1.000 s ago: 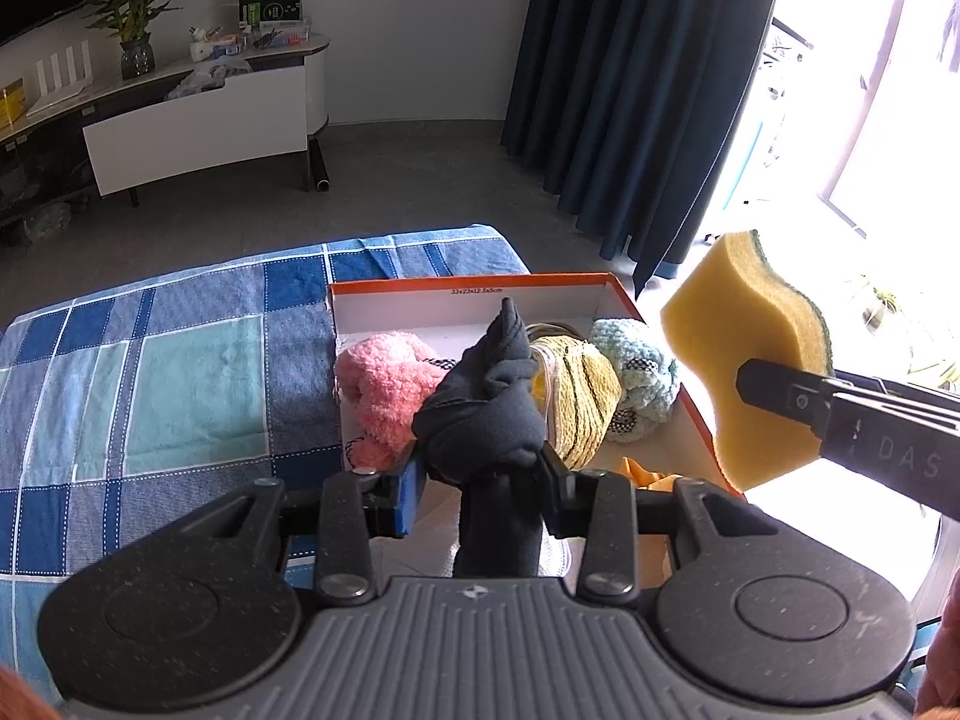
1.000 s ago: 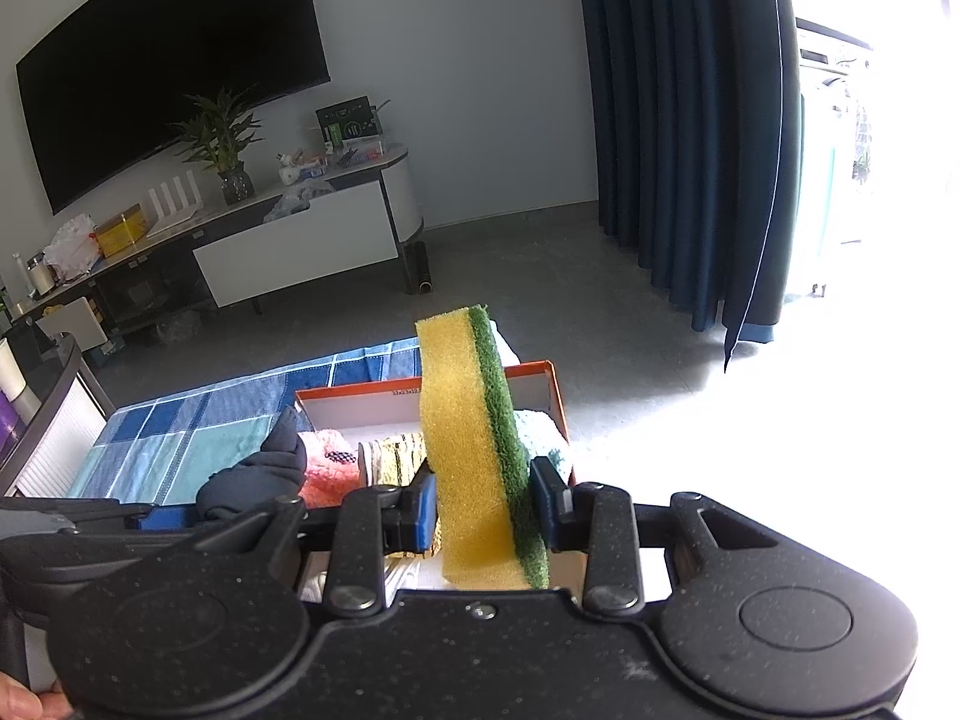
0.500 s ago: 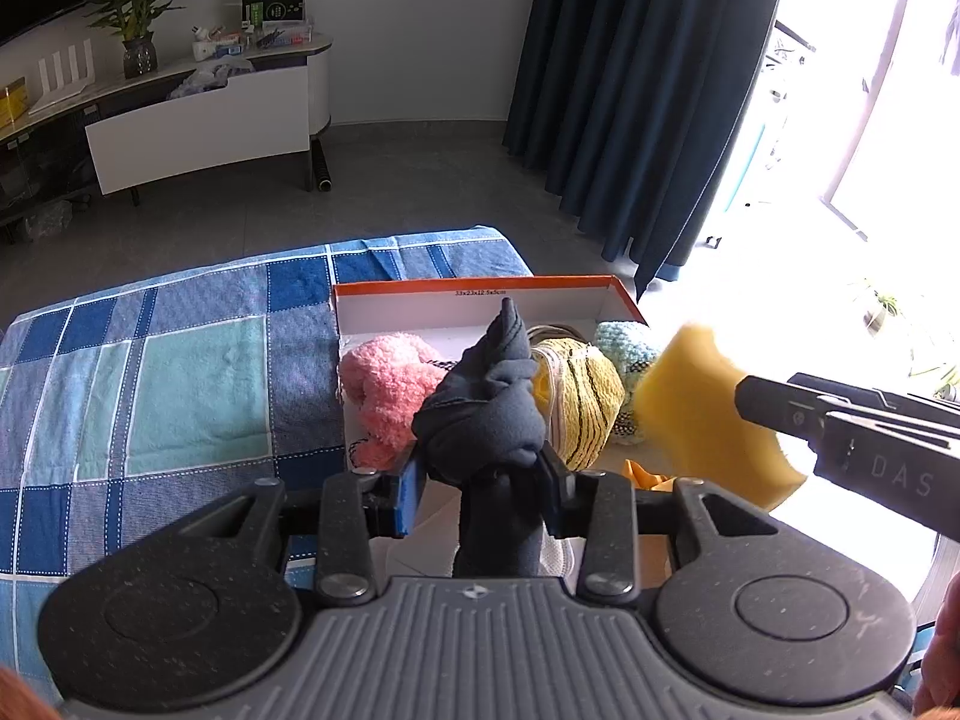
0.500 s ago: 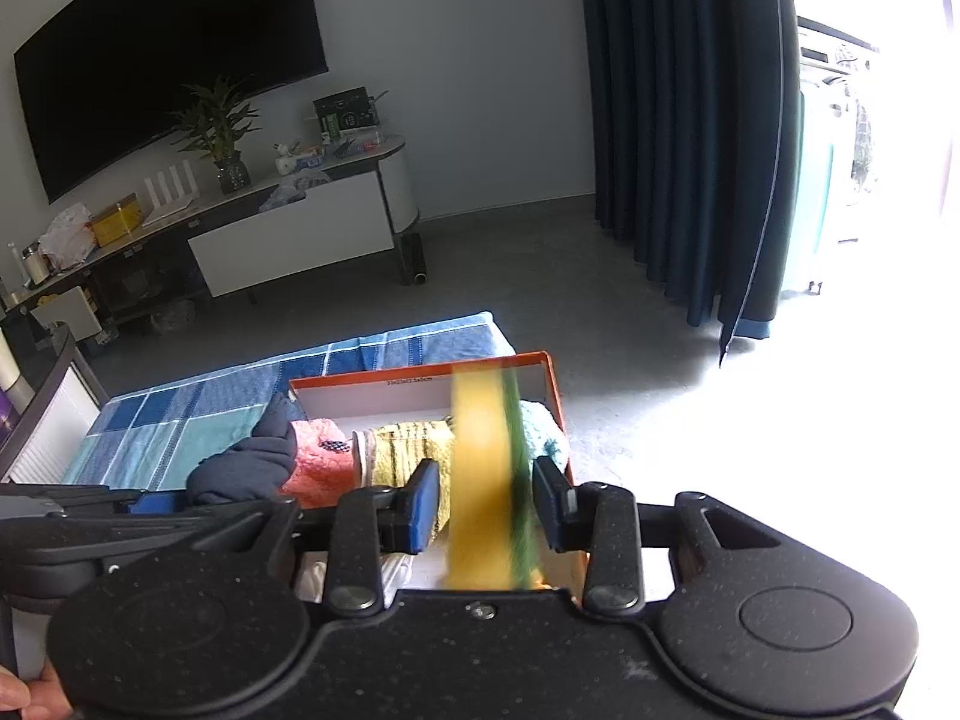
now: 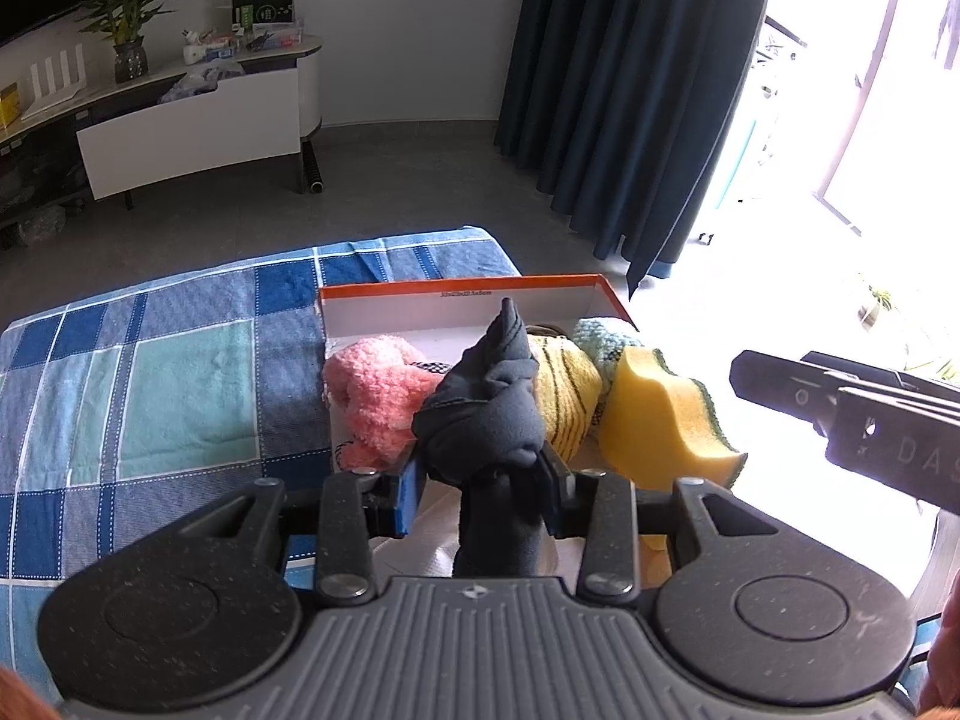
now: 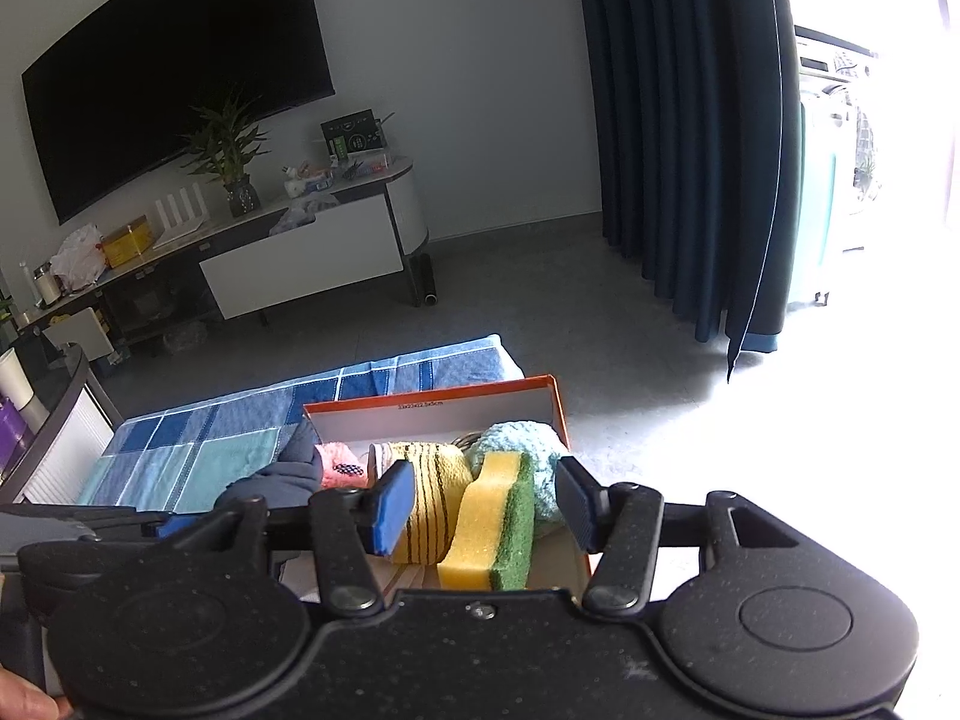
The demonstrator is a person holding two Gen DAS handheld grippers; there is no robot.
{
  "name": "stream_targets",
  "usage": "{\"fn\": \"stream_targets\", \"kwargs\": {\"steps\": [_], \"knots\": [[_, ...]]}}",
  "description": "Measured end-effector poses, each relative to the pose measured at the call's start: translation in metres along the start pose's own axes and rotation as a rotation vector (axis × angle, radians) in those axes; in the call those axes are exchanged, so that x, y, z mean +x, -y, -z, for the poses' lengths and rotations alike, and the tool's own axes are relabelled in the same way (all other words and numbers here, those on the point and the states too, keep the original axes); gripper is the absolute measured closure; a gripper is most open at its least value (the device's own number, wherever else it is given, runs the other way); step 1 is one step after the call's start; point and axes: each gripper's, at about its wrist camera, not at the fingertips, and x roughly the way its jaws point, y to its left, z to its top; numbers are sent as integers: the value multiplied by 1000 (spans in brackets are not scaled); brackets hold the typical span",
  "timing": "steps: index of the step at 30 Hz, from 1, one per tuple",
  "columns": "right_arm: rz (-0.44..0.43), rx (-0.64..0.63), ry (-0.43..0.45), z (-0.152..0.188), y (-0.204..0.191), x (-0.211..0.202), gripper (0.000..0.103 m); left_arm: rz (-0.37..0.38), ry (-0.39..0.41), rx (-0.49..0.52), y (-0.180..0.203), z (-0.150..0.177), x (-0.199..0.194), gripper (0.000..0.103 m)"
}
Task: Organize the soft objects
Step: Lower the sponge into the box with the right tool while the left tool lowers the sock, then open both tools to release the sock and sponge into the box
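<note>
My left gripper (image 5: 483, 480) is shut on a knotted dark grey sock (image 5: 486, 408) and holds it above the near end of an orange shoebox (image 5: 462, 285). The box holds a pink fluffy item (image 5: 372, 384), a yellow striped roll (image 5: 567, 396) and a light blue knitted item (image 5: 600, 336). A yellow and green sponge (image 6: 489, 531) lies in the box at its right side, also shown in the left wrist view (image 5: 660, 426). My right gripper (image 6: 483, 510) is open above the sponge, its jaws wide apart and not touching it.
The box stands on a blue checked cloth (image 5: 150, 372) at its right end. Beyond are a grey floor, a white TV stand (image 6: 300, 258), dark blue curtains (image 6: 690, 150) and a bright window at the right.
My right gripper opened and let go of the sponge, which dropped into the right side of the box. The left gripper kept its hold on the sock and barely moved.
</note>
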Motion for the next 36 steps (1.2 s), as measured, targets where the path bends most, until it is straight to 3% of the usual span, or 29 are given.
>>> {"fn": "stream_targets", "kwargs": {"steps": [7,9,12,27,36], "knots": [[6,2,18,0,1,-4,36,20,-3,22,10,0,2,62],[13,6,26,0,2,-7,35,30,1,35,14,-1,1,41],[16,6,30,0,4,-9,33,41,19,44,16,-1,-2,28],[0,-16,39,4,-1,-26,26,-53,28,-30,-7,7,-30,10],[-9,-41,36,22,-1,-51,24,-100,18,-67,-12,40,-57,2]]}}
